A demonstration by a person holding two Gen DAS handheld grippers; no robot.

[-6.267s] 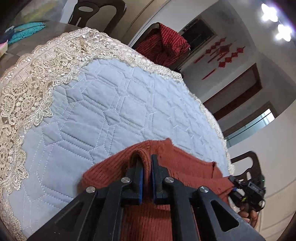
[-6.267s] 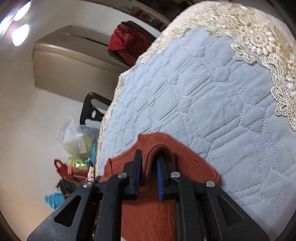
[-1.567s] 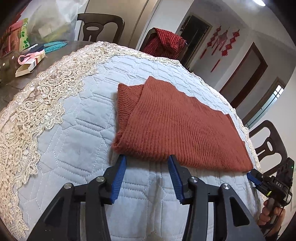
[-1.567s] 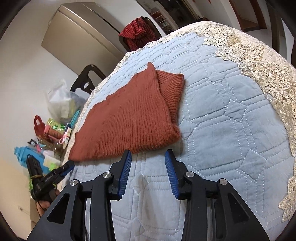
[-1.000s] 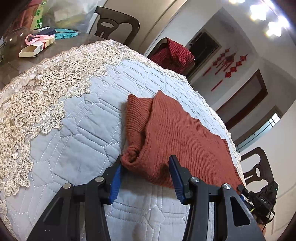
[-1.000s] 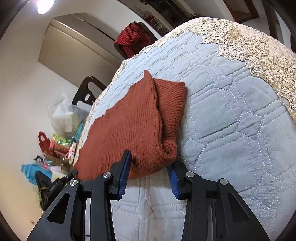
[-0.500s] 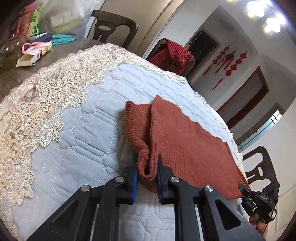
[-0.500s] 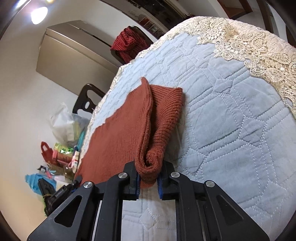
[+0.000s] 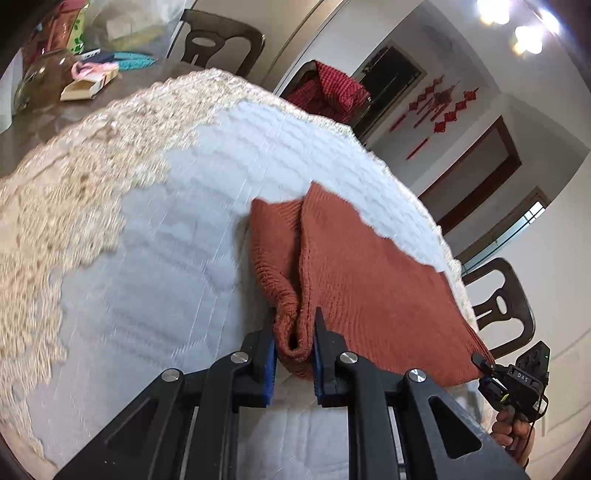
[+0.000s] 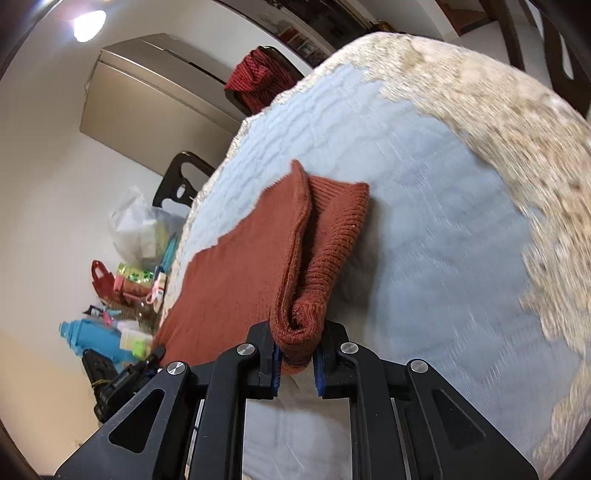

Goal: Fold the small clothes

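We see our right gripper (image 10: 295, 354) clamped on the sweater's (image 10: 236, 269) rolled corner, the rest spread across the quilt (image 10: 424, 240).

White walls (image 9: 546, 122) enclose the room, with red knot ornaments (image 9: 443, 107) hung beside a brown door (image 9: 476, 166). Dark wooden chairs (image 9: 506, 306) surround the bench (image 9: 33, 155), one draped with red checked cloth (image 9: 328, 92). Ceiling lights (image 9: 517, 22) are on.

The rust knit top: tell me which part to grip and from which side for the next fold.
Grip the two near corners of the rust knit top, where the folded layers bunch into thick rolls, coming in low from the near table edge. The left claw and right claw are each clamped there now, the far edge resting on the quilted cloth.
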